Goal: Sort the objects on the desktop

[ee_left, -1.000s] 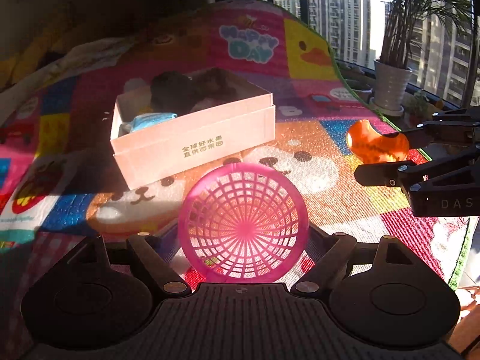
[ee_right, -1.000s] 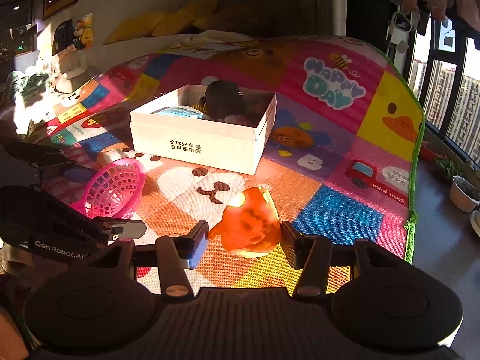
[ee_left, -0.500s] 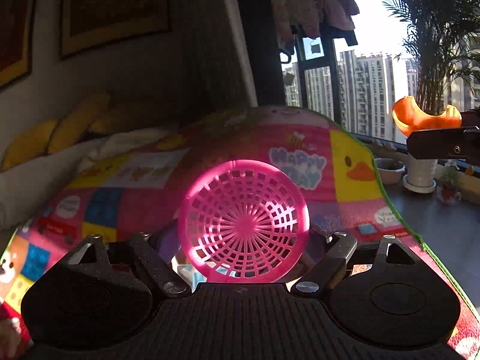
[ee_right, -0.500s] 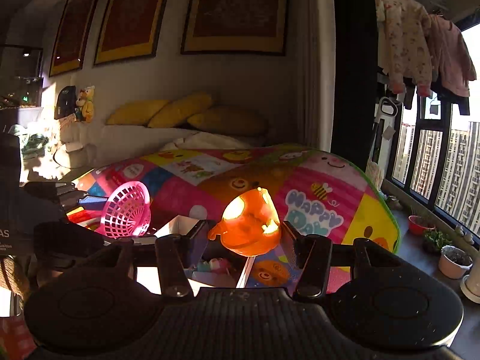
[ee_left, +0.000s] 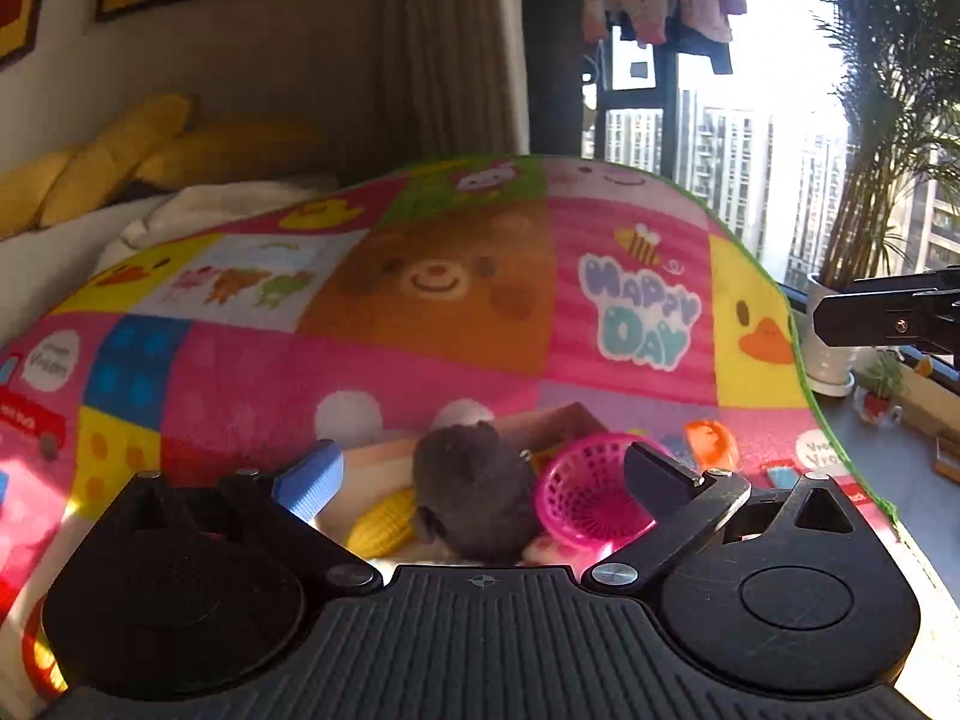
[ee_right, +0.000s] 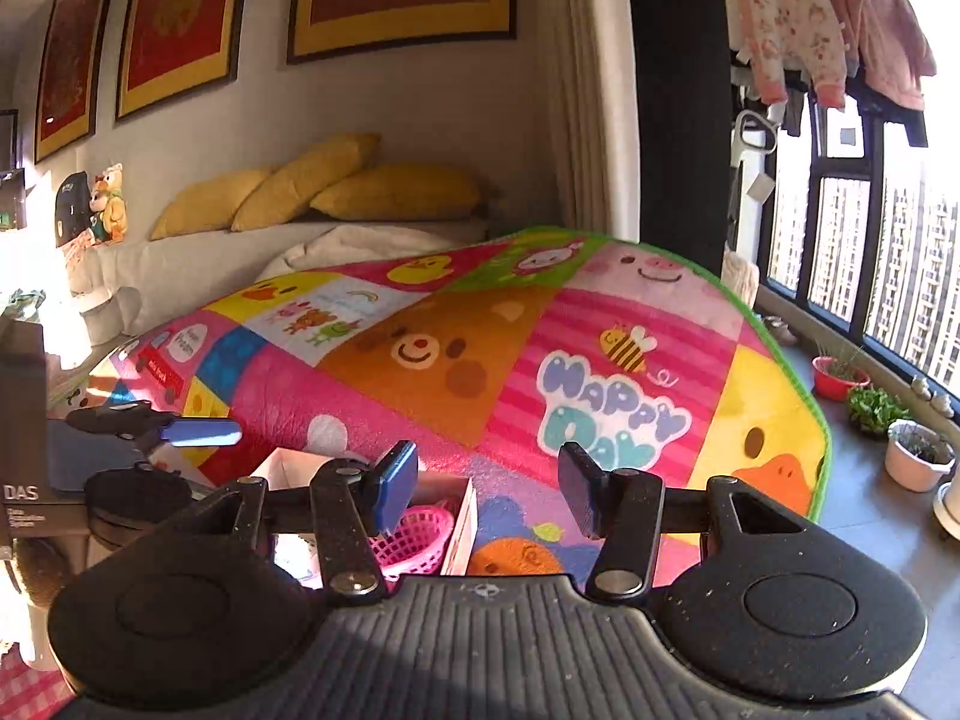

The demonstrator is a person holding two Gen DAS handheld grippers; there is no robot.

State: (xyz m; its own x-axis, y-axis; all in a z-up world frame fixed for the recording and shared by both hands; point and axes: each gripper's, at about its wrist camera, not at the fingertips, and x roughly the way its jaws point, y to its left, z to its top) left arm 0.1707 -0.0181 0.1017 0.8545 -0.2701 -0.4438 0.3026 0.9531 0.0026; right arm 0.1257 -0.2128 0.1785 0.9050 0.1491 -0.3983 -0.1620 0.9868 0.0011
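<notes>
Both tools hang above the near end of the colourful cartoon-patterned play mat (ee_right: 456,372), and both are empty. The left gripper (ee_left: 480,474) has its jaws spread wide with nothing between them; directly below that gap sits the open white cardboard box (ee_left: 384,456), seen from above. The right gripper (ee_right: 486,486) is likewise wide open and grips nothing. Inside the box, the round pink plastic mesh basket (ee_left: 591,501) lies tilted on its side at the right end, against a dark grey plush toy (ee_left: 474,492) in the middle, with a yellow corn-cob toy (ee_left: 384,519) at the near left. The right wrist view shows the same basket just inside the box's right wall. The small glossy orange toy (ee_left: 711,443) is harder to place: in the left view it lies just right of the box, apparently on the mat rather than inside, but the box rim there is hidden by the gripper finger, so I cannot tell for certain. By these views the sorting looks well advanced, with the basket and several toys boxed. What seems left is confirming or correcting the orange toy's place; no other loose items show on the visible mat.
</notes>
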